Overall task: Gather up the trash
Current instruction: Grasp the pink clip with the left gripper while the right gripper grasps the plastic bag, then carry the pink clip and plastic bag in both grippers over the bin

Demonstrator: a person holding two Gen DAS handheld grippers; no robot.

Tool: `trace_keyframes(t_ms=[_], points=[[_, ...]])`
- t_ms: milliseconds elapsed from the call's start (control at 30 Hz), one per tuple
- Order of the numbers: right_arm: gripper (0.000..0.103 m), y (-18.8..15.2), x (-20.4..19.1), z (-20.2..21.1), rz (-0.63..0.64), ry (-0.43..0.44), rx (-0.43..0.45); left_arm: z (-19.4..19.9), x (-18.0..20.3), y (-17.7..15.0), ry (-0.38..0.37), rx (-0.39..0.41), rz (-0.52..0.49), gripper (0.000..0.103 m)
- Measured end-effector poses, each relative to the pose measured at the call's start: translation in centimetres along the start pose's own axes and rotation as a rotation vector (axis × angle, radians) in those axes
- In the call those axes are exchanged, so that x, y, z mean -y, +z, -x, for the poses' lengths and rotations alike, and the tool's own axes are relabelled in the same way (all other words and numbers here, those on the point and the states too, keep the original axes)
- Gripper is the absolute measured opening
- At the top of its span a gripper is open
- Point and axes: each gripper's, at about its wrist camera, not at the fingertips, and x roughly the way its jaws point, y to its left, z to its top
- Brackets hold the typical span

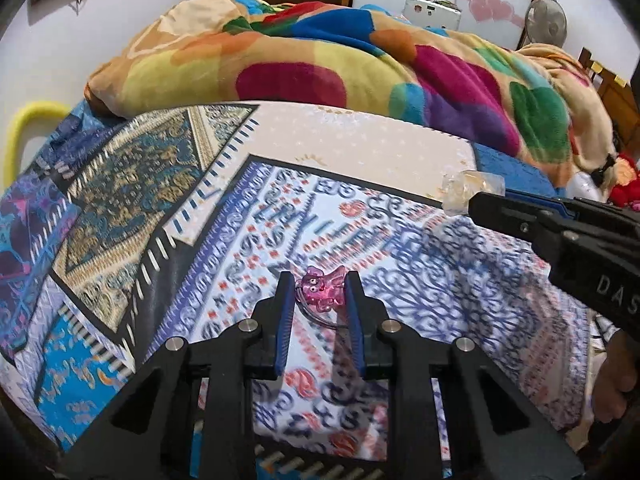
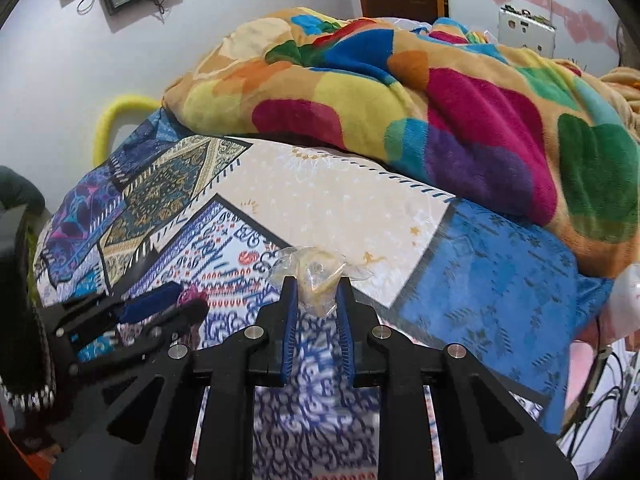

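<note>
Pickup step in progress, both sides grabbing at once. Left hand-held gripper (image 1: 316, 292) is clamping a small pink translucent wrapper (image 1: 320, 288), which is lying on the patterned bed sheet (image 1: 440, 272) on the near side of the colourful blanket (image 1: 320, 60). Right hand-held gripper (image 2: 317, 292) is gripping a crumpled clear plastic wrapper (image 2: 316, 270), nearer the blanket. Next, likely: lift both clear of the sheet without dropping them and carry to a bin; no bin is showing in view.
</note>
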Motion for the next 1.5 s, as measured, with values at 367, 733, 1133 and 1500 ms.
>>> trace_keyframes(t_ms=[367, 733, 1133, 1500], points=[[0.017, -1.4, -2.4, 4.4, 0.059, 0.006, 0.06, 5.7, 0.2, -2.8, -0.015, 0.025, 0.051, 0.024], [0.017, -3.4, -5.9, 8.1, 0.071, 0.057, 0.066, 13.3, -2.2, -6.8, 0.046, 0.074, 0.072, 0.024], [0.017, -6.4, -13.8, 9.8, 0.137, 0.127, 0.04, 19.1, -6.7, -13.0, 0.1, 0.098, 0.155, 0.024], [0.017, -10.5, -23.8, 7.2, 0.308, 0.186, -0.041, 20.9, -14.2, -19.6, 0.172, 0.061, 0.269, 0.024]])
